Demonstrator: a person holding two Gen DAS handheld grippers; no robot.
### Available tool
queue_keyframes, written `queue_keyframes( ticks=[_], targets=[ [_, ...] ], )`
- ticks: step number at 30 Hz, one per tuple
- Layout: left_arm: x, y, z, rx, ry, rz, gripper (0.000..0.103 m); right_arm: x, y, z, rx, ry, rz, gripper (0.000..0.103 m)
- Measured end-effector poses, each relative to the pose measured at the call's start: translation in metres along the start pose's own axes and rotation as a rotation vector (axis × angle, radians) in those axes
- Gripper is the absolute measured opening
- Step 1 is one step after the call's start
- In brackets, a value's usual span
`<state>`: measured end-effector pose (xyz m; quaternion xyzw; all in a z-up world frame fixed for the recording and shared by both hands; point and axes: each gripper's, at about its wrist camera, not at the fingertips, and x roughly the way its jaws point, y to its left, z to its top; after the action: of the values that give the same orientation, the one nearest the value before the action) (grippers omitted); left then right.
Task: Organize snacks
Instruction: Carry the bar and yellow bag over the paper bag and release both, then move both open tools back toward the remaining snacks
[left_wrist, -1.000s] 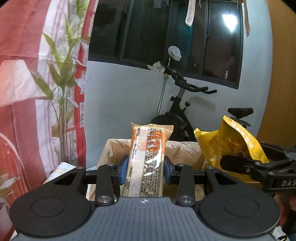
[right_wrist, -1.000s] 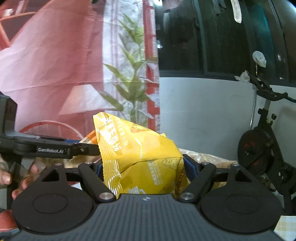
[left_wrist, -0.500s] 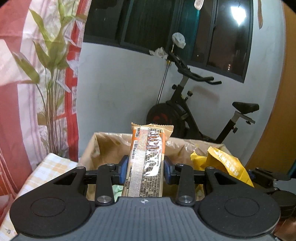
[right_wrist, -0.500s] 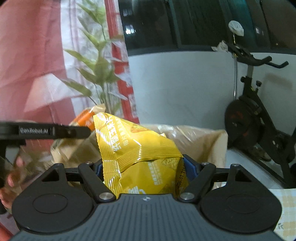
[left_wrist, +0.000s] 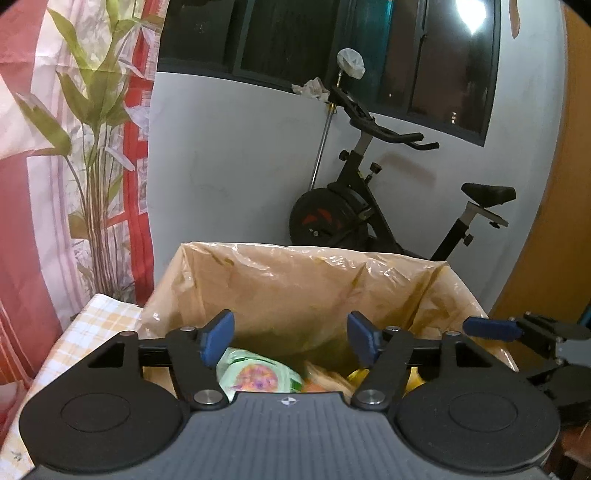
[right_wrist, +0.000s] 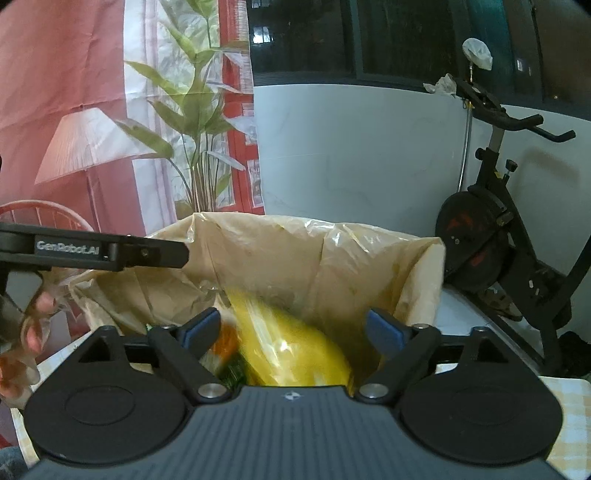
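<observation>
— Blue pads first: are both tools empty?

— Yes. The left hand-held gripper (left_wrist: 290, 341) has its jaws spread wide with nothing between them, and the right hand-held gripper (right_wrist: 293, 330) is just as wide and empty.

— Where are the snacks?

— Directly below and ahead of both, inside the lined box (left_wrist: 306, 273). Under the right one lies the yellow bag (right_wrist: 295, 350), blurred, its long axis running from near right to far left. Under the left one sit a green packet (left_wrist: 258, 374) and something orange (left_wrist: 325, 380) beside it.

— Which side is nearer the yellow bag?

— The right, I judge; the 2 tools hover side by side over the opening. The checked worktop (left_wrist: 92, 325) shows to the left, and the exercise bike (left_wrist: 369, 206) stands behind.
</observation>
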<state>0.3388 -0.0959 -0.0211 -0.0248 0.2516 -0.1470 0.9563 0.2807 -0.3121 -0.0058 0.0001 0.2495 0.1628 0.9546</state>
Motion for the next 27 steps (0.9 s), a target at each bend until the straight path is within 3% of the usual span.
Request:
queue_keyframes(
  ticks=[7,13,27],
  targets=[
    [-0.028,0.004,-0.001,0.002,-0.023,0.037,0.070,-0.019,0.002,0.009,0.005,-0.020,0.009,0.091],
    [-0.065,0.013,-0.009,-0.033,-0.058,0.063,0.072,-0.040,0.013,0.004,-0.064,-0.024,0.027,0.091],
    [-0.116,0.024,-0.074,-0.082,-0.032,0.146,0.072,-0.080,0.027,-0.026,-0.077,-0.036,0.085,0.091]
  ],
)
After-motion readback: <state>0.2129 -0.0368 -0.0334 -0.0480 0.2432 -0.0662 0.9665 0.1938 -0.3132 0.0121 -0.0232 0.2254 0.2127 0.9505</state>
